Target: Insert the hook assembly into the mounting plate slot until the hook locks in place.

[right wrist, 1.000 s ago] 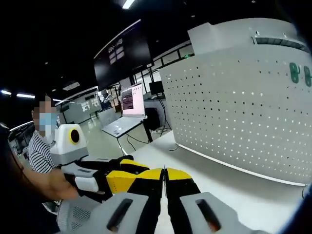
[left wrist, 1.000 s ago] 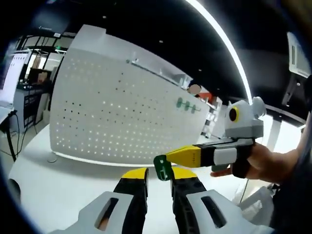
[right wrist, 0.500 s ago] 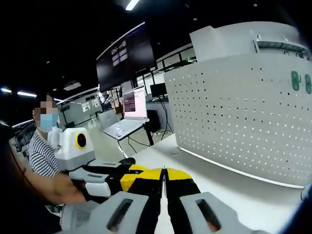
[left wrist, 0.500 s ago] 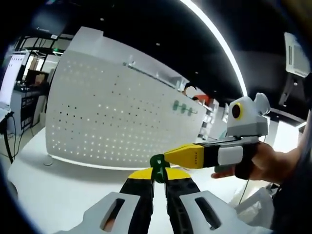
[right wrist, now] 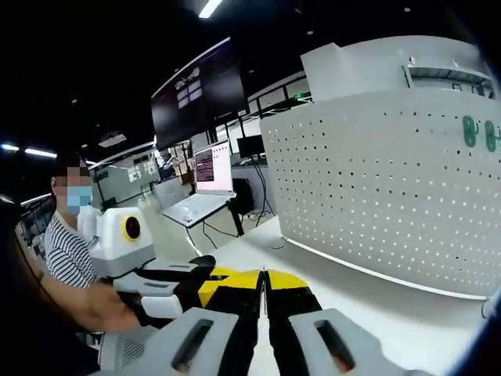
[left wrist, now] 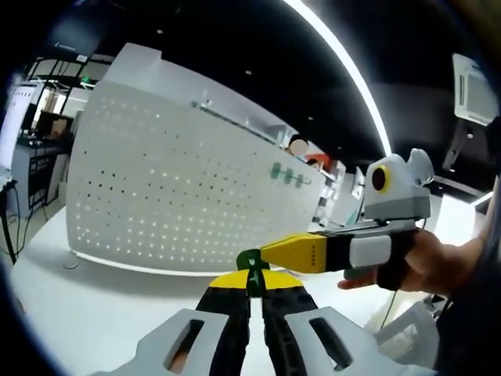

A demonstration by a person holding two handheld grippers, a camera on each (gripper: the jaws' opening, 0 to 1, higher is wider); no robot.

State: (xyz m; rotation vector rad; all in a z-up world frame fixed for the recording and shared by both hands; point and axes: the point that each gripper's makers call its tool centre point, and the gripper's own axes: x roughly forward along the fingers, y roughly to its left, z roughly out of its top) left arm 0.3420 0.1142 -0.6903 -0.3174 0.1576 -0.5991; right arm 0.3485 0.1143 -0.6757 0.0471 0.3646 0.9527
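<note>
We see the green hook [left wrist: 249, 261] as a small plastic-looking piece pinched where the 2 grippers meet, low centre in the left gripper view, out in front of the perforated board. We judge it light, stiff and a bit slick, so it wants a firm pinch on its flat body, with the insertion end left free. Most of it is hidden by the yellow tips, so we cannot tell its long axis or which way its end points; the visible bit sits just above the left gripper's tips.

The left gripper [left wrist: 249, 283] has its jaws nearly together around the hook's lower part. The right gripper [left wrist: 270, 252] comes in from the right of that view, held in a hand [left wrist: 427, 262], its yellow tip touching the hook; both seem to grip it, a handover in our judgement. In the right gripper view the right gripper [right wrist: 264, 280] has its jaws closed to a thin line, with the left gripper [right wrist: 215, 283] just beside them on the left; the hook itself we cannot make out there.

Beyond, the white mounting plate [left wrist: 172, 196] stands upright on the white table [left wrist: 86, 305], far from the hook. 3 green hooks [left wrist: 287, 175] are already up on its right upper part, 2 of them visible at [right wrist: 479, 131]. A laptop [right wrist: 196, 196] sits far left.
</note>
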